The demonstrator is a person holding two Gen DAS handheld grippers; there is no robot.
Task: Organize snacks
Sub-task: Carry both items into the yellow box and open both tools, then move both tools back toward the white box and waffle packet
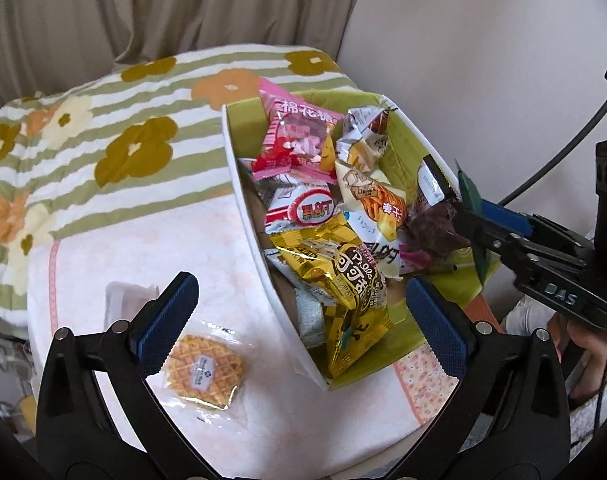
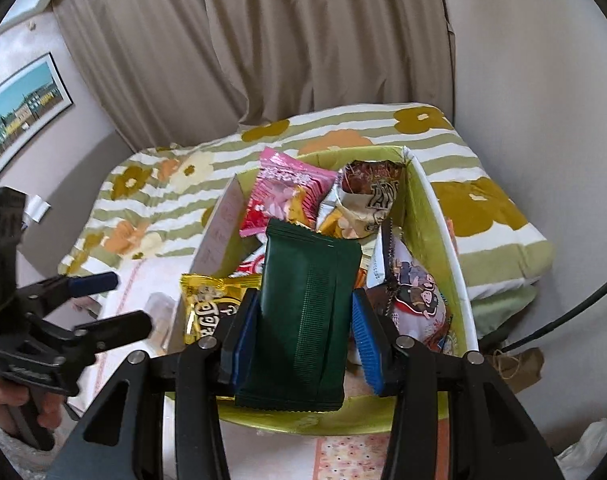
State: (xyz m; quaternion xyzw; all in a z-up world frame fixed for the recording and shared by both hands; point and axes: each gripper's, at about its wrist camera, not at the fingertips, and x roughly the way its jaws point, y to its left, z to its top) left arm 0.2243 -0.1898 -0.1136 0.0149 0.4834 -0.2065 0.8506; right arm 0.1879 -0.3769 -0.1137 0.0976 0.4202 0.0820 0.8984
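Right gripper [image 2: 303, 332] pinches a dark green foil sachet [image 2: 303, 316] over the green-lined cardboard box [image 1: 407, 344], already heaped w/ snack packs. Left gripper [image 1: 299, 316] hovers, fingers spread, nothing held. Left to do: clear-wrapped waffle biscuit [image 1: 205, 374] lies outside, near-left on pale pink cloth [image 1: 151, 240]. Gold foil bag [image 1: 343, 280] crowds the drop spot.

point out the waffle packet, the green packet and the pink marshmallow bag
waffle packet [image 1: 204, 372], left wrist view, on the waffle
green packet [image 2: 303, 316], right wrist view, mid front face
pink marshmallow bag [image 1: 299, 140], left wrist view, clear window
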